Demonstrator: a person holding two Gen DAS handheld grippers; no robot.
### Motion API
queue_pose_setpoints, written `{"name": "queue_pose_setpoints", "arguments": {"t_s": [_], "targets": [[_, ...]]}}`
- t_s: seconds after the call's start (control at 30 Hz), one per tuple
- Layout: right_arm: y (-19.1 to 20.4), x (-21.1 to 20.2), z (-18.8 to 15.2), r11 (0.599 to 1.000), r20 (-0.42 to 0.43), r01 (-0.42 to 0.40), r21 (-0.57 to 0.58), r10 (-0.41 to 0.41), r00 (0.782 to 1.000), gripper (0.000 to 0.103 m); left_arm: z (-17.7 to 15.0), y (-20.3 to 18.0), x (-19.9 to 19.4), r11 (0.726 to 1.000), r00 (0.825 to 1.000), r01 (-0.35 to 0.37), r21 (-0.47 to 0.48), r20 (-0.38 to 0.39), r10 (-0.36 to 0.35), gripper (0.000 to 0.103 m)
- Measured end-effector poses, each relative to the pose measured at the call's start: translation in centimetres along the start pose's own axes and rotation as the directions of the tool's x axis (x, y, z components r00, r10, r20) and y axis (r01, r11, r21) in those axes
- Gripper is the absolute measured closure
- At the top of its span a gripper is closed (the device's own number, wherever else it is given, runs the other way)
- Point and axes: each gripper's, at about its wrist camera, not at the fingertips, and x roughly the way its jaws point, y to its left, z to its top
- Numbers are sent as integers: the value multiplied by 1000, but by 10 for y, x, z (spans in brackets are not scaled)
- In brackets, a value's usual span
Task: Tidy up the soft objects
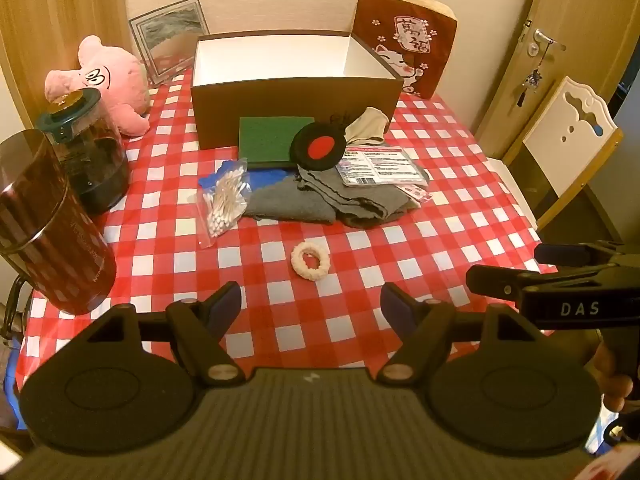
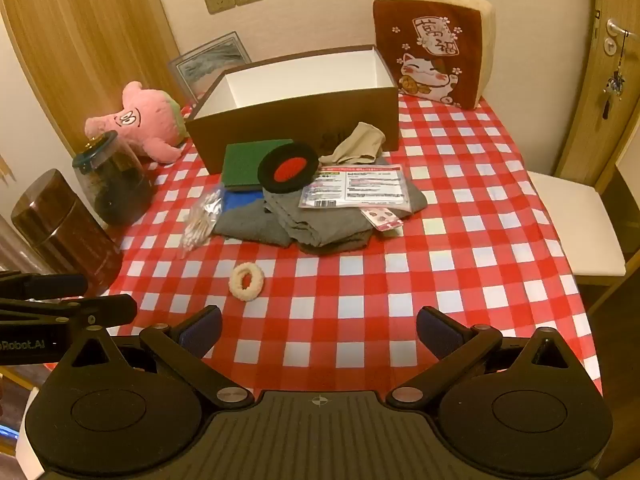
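Note:
An open brown box [image 1: 296, 92] [image 2: 296, 120] with a white inside stands at the back of the checked table. In front of it lies a pile: grey cloths [image 1: 320, 200] [image 2: 312, 220], a green pad [image 1: 272, 140] [image 2: 248, 158], a black disc with a red centre [image 1: 320, 148] [image 2: 288, 168], a beige cloth [image 1: 368, 124] [image 2: 356, 144] and a flat packet [image 1: 380, 164] [image 2: 360, 188]. A cream scrunchie [image 1: 310, 261] [image 2: 246, 276] lies nearer. A pink plush pig [image 1: 112, 80] [image 2: 144, 120] sits at the left. My left gripper [image 1: 310, 304] and right gripper [image 2: 320, 332] are open and empty above the near edge.
A bag of cotton swabs [image 1: 226, 196] [image 2: 200, 220] lies left of the pile. Two dark jars [image 1: 92, 148] [image 1: 52, 228] stand at the left edge. A cat cushion [image 1: 404, 44] [image 2: 432, 48] and a picture frame [image 1: 168, 36] lean on the wall. A chair [image 2: 576, 224] is to the right.

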Motion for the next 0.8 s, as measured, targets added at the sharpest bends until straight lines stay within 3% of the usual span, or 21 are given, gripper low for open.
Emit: {"name": "queue_pose_setpoints", "arguments": {"t_s": [0.8], "targets": [[-2,1,2,1000,0,0,2,0,1000,0,0,0,1,1000,1000,0,3,-1,0,28]]}}
